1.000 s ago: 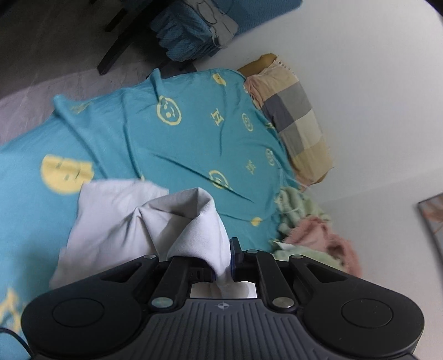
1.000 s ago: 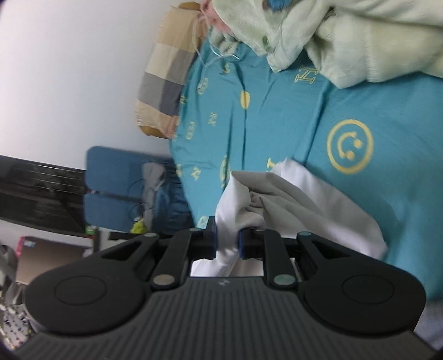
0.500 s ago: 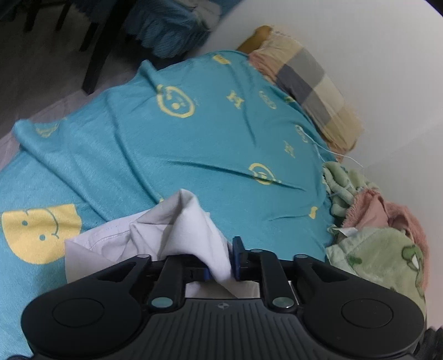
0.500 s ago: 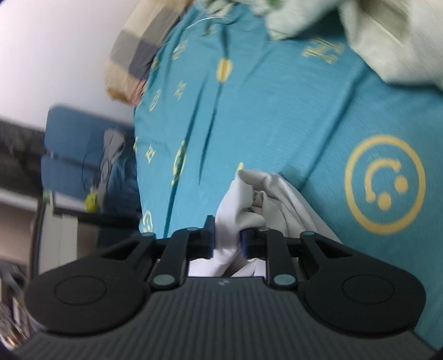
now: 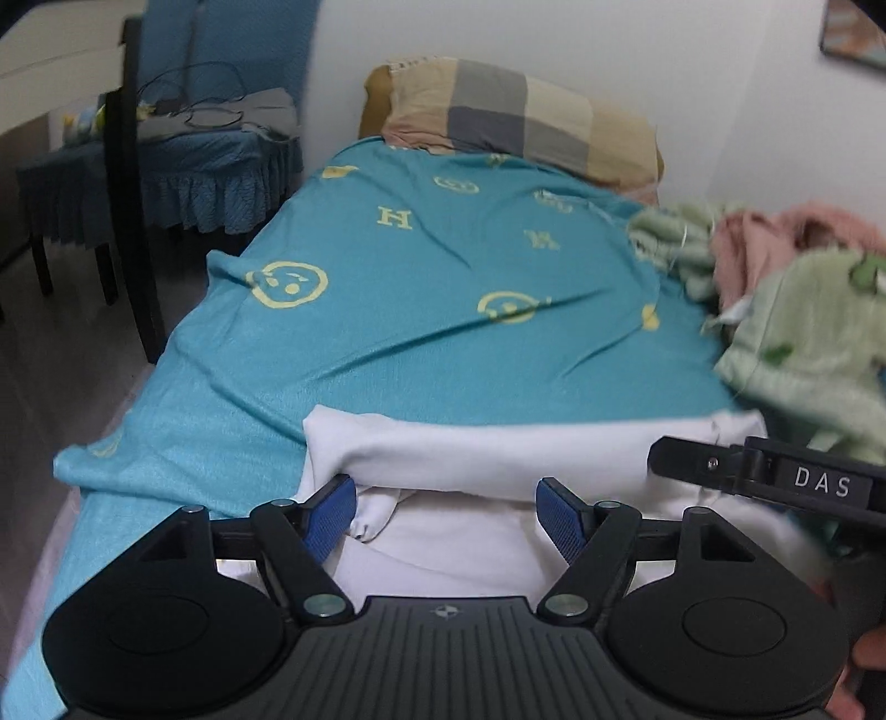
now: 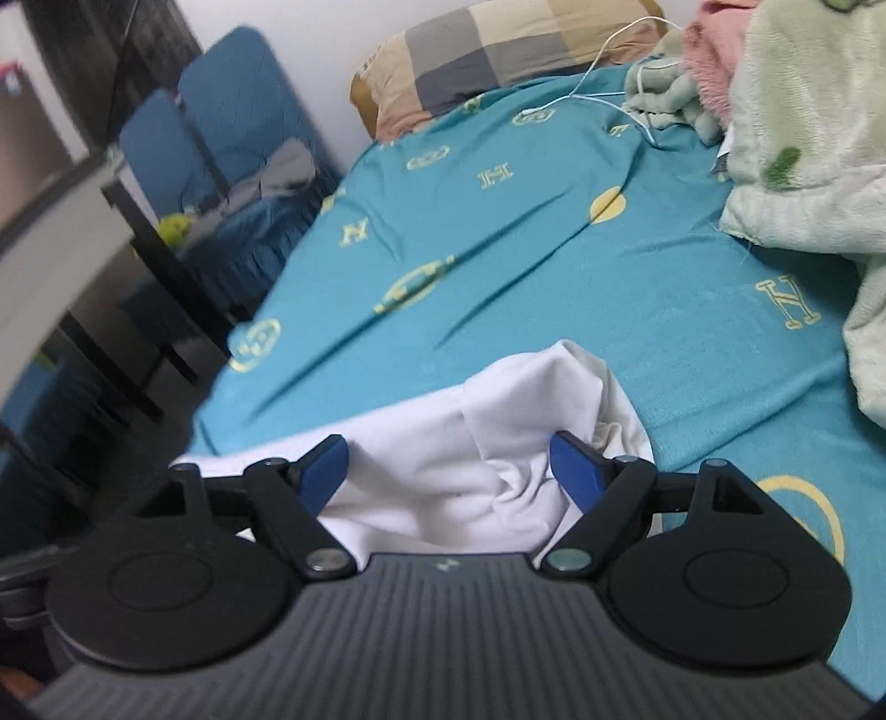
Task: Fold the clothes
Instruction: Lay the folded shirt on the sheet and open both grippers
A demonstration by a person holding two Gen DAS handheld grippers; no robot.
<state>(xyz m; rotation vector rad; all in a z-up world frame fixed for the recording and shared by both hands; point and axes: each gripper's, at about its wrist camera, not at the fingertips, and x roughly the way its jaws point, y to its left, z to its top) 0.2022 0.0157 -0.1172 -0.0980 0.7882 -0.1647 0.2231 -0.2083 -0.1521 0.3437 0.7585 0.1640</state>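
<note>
- Left gripper (image 5: 446, 512) and right gripper (image 6: 451, 471): jaws just opened wide, gripping nothing, white cloth lying slack between.
- White garment (image 5: 498, 451) just ahead on the teal bedsheet (image 5: 415, 310), fold running left to right.
- Far right: green blanket (image 5: 819, 343), untouched.

Both the left gripper (image 5: 446, 512) and right gripper (image 6: 451, 468) jaws have just opened, releasing the white garment (image 5: 498, 448) onto the bed.

We look from both wrists, close and angled down, toward the checked tan-and-grey pillow (image 5: 520, 119) (image 6: 498, 50); we share the bedspread before it.
</note>
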